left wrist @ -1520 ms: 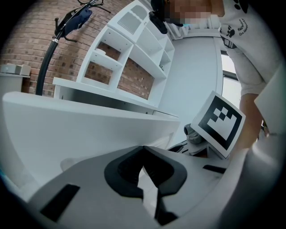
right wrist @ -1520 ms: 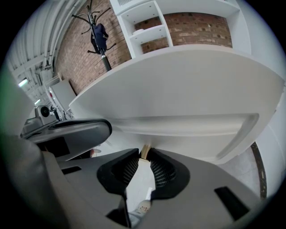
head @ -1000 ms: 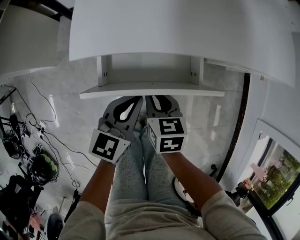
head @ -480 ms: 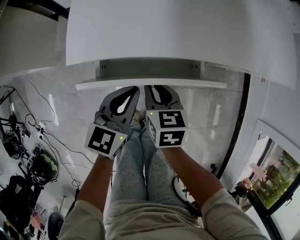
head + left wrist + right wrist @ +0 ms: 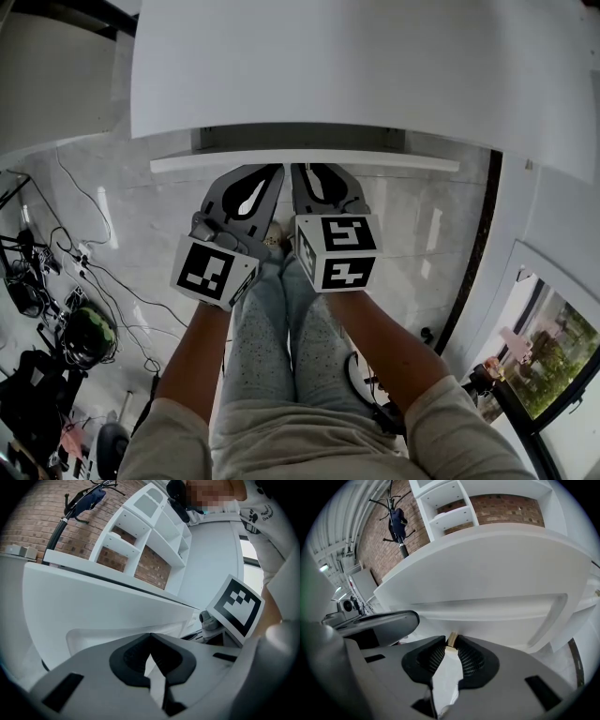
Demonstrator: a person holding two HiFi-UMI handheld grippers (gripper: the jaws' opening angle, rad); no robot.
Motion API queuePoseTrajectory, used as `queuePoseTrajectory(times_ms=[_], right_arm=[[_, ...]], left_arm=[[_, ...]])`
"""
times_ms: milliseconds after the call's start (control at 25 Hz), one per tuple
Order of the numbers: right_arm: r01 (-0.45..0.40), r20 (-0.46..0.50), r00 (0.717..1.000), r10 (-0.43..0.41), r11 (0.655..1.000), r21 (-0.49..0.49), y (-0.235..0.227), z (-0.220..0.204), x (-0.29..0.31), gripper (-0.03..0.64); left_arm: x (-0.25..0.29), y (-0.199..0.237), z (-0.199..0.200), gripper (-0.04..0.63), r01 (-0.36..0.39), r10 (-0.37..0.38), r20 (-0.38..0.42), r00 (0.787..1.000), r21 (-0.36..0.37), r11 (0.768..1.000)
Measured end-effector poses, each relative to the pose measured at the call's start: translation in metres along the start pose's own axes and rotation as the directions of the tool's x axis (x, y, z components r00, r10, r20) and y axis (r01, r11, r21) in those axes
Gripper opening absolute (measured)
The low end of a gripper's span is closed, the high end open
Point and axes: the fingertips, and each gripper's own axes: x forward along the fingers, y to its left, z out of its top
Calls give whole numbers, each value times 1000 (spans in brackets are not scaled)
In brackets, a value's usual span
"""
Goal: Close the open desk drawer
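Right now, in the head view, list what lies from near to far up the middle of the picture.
The person's legs → left gripper and right gripper, side by side → drawer front → desk top.

To your left, cables (image 5: 111,279) trail over the pale tiled floor (image 5: 412,234); ahead, a coat stand (image 5: 397,522) stands by the brick wall (image 5: 375,536) beside white shelves (image 5: 445,501)
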Motion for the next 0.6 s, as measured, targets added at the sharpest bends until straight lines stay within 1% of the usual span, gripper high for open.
queuePoseTrajectory(times_ms=[240,520,600], right_arm=[[3,13,1000,-3,1000,1,-6,11,9,100],[0,16,1000,0,1000,-3,-8,21,19,100],[1,18,1000,-1,1000,-2,-8,24,21,100]], left_arm=[[6,7,0,17,-5,5,-9,1000,11,1000],[13,17,6,17,-16,16,4,1000,7,1000],[14,19,4,17,-10,10,-16,1000,20,1000]])
